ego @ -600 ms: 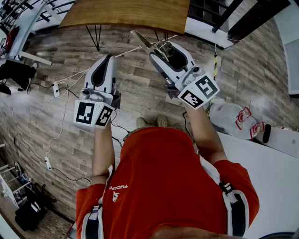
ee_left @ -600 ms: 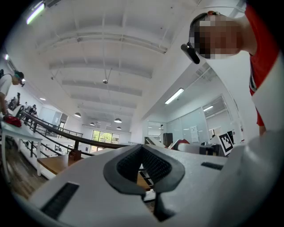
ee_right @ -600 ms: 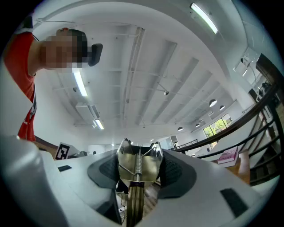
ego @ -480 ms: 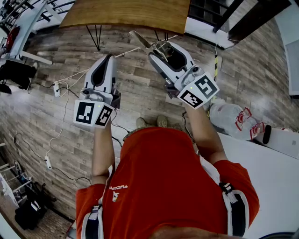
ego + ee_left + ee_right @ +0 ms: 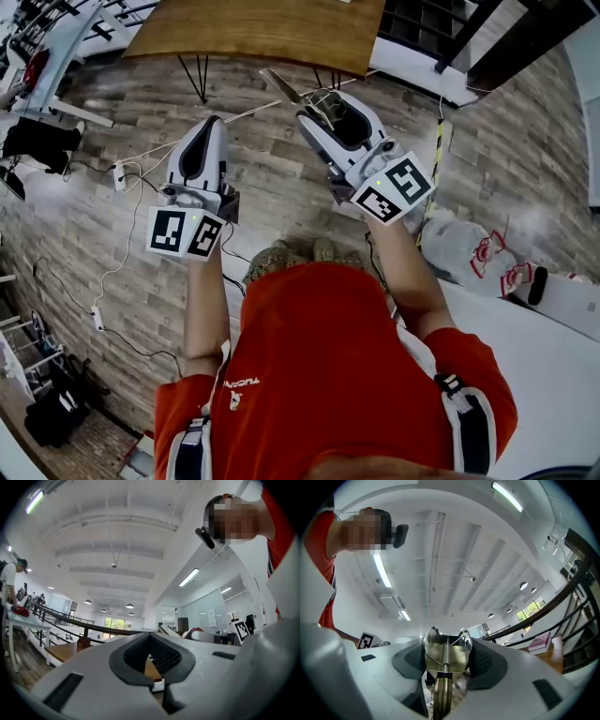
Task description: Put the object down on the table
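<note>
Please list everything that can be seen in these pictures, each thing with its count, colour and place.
wooden table: one, brown top with black legs, top of the head view
metal tool: one, silvery, with a spring, between the right hand-held gripper's jaws
power strips: two, white, on the floor at left
plastic bag: one, clear with red print, on the floor at right
white surface: one, white, lower right
red shirt: one, red, on the person
left hand-held gripper: one, white, jaws together, empty
right hand-held gripper: one, white, shut on the metal tool
</note>
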The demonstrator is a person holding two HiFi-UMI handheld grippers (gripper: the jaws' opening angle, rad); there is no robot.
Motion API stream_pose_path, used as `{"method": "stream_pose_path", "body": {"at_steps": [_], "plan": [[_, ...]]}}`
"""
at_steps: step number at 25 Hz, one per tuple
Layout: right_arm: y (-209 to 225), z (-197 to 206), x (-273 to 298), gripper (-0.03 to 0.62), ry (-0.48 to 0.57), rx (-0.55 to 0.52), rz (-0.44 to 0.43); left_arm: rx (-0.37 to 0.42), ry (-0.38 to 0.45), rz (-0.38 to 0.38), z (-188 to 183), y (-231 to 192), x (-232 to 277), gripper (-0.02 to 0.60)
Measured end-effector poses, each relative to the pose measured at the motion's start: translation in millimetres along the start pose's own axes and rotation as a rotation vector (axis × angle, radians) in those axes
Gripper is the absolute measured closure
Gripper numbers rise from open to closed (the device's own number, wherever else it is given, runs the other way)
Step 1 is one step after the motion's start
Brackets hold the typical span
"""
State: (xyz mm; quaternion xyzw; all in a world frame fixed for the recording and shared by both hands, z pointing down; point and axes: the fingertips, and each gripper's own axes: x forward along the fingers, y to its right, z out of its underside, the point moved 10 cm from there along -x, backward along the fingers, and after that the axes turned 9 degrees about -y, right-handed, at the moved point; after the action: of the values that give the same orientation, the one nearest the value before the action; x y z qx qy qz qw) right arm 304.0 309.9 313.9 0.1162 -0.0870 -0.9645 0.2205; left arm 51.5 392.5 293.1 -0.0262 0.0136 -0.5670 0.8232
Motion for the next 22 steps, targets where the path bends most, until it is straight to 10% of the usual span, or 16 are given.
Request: {"method": "stream_pose_path", "body": {"at_steps": [10, 22], "plan": [[41, -7, 12, 0.364, -0.010, 0.003, 0.012, 0.001, -0.002, -0.024, -1, -8, 37, 0.572], [99, 1, 139, 0.364, -0.063, -0.024, 0.064, -0.007, 0.020, -0.008, 1, -137, 110, 0.572]]}}
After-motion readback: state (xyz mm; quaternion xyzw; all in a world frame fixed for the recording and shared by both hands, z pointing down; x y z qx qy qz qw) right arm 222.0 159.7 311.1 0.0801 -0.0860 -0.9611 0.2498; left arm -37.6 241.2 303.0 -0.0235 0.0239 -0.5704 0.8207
